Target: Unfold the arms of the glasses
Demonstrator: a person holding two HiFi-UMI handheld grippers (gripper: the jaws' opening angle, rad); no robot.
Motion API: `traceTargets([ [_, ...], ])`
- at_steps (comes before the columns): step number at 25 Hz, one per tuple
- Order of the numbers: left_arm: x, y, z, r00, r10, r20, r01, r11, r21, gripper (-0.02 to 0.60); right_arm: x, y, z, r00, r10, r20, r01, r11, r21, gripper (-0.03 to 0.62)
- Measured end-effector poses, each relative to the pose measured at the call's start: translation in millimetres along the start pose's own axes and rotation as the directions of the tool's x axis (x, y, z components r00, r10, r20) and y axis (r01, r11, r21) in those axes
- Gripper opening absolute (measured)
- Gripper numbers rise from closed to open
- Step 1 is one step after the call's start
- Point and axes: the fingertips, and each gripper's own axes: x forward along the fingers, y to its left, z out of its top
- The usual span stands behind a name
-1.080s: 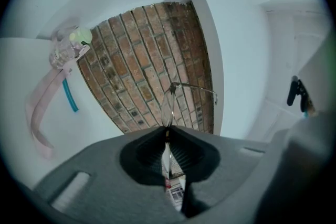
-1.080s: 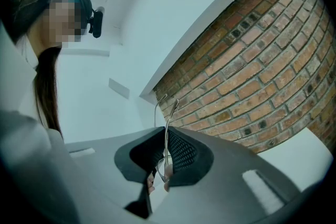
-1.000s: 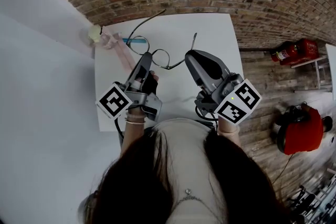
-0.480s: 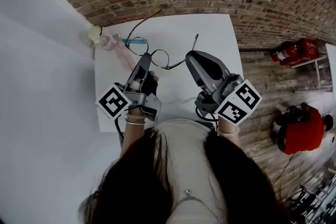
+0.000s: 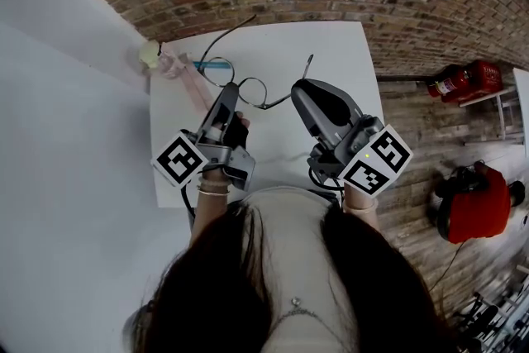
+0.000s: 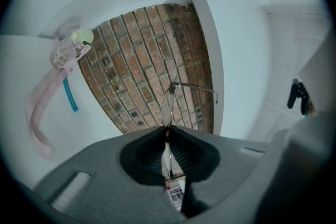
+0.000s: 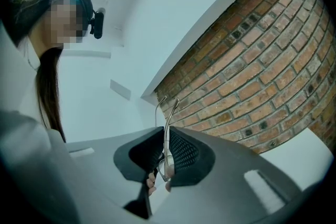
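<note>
Head view: the glasses (image 5: 251,93) hang over the white table (image 5: 339,54) at upper centre, with the left gripper (image 5: 231,88) and right gripper (image 5: 299,87) at either end; a pink strap (image 5: 186,77) lies at upper left; left gripper view: jaws clenched on the lens rim at centre, one arm (image 6: 197,87) jutting right before the brick wall (image 6: 136,60); right gripper view: jaws clamped on the other arm, which rises at centre.

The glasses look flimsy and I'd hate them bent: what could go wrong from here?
The left gripper is shut on the thin rim of the glasses; squeezing could bend it or mark the lens. The right gripper pinches an arm; swinging it too far may strain the hinge. Held above the table, a slip drops them.
</note>
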Motion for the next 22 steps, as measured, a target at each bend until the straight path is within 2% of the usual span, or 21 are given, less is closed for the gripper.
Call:
traceTargets([
  [12,-2,4,7,1.0,0.013,0.014,-0.013,1.0,0.0,0.021,-6,-2,9,0.999,-0.002,0.039,0.002,1.0,0.009,0.043],
  [22,-6,4,15,0.999,0.0,0.036,0.001,1.0,-0.03,0.021,-17,-21,11,0.994,-0.105,0.038,0.106,0.994,-0.035,0.028],
])
